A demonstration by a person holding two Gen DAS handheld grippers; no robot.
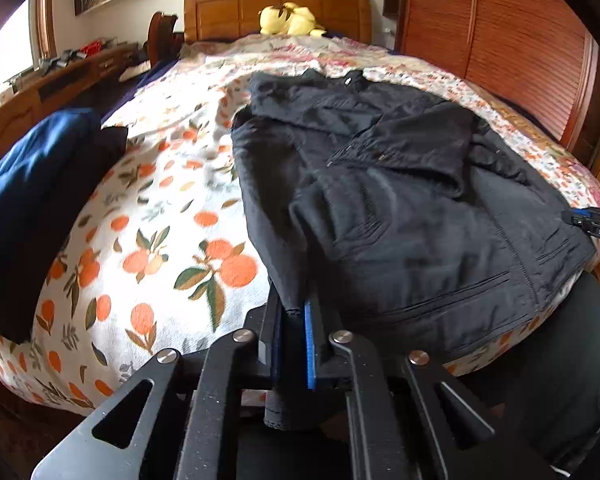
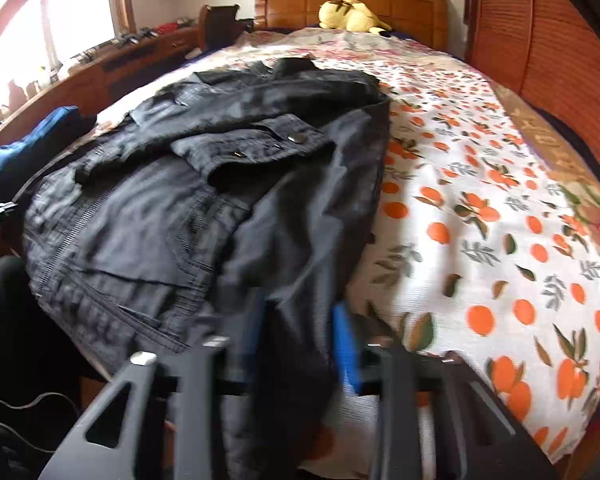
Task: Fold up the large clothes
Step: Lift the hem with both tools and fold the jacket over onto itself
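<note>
While the bed (image 1: 160, 216) with its orange-print cover takes up most of both views, the black jacket (image 1: 400, 200) lies spread across it at the near end, sleeves already folded in over the front and the hem hanging a bit over the edge. A pile of dark and blue clothes (image 1: 32, 184) sits off to the jacket's left, well apart from it. A yellow plush toy (image 1: 290, 18) rests up by the headboard. The left gripper (image 1: 296, 320) is pinched tight on the jacket's near hem corner. The right gripper (image 2: 300, 332) has hem fabric bunched between its blue pads too; the shot's blurry, but it looks clamped on the jacket.
</note>
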